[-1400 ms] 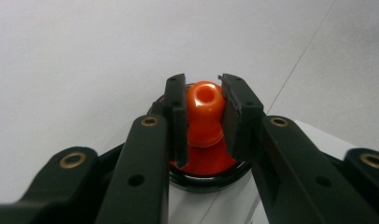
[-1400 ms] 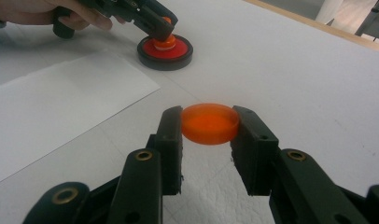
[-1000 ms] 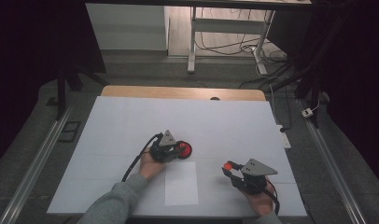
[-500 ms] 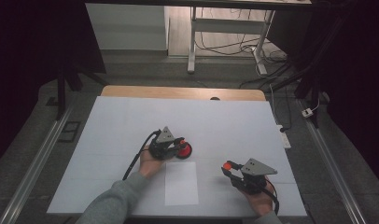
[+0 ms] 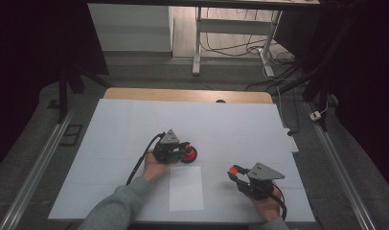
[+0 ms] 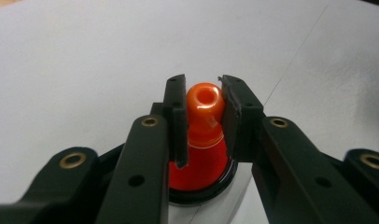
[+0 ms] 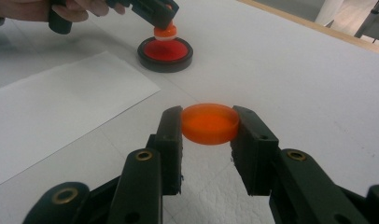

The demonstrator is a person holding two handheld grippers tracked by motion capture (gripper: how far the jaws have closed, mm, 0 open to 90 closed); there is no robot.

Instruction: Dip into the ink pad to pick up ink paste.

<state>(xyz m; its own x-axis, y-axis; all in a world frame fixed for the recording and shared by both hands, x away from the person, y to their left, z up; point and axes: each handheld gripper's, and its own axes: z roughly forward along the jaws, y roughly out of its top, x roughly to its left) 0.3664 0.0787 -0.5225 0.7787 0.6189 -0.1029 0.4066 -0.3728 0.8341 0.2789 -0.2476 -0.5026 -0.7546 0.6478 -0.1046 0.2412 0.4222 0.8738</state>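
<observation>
So nearest us our right tool (image 7: pixel 209 125) is clamped on the orange lid (image 7: pixel 209 123), held up off the bench (image 5: pixel 231 120) out of the way, while farther out our left tool (image 6: pixel 204 98) pinches the stamp's knob (image 6: pixel 205 100) over its red ink pad (image 7: pixel 165 50), probably inking for the paper (image 5: pixel 186 188).

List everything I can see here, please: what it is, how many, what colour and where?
Stamp: one, orange-red with a round knob, upright on the table, knob clamped by the left gripper.
Ink pad: one, red in a black rim, on the table under the stamp.
Lid: one, orange, round and flat, clamped in the right gripper.
Paper: one sheet, white, at the near edge between the hands.
Table: one, white top with a wooden far edge.
Left gripper: one, black, shut on the stamp.
Right gripper: one, black, shut on the lid.
Hands: two, the left in a grey sleeve.
</observation>
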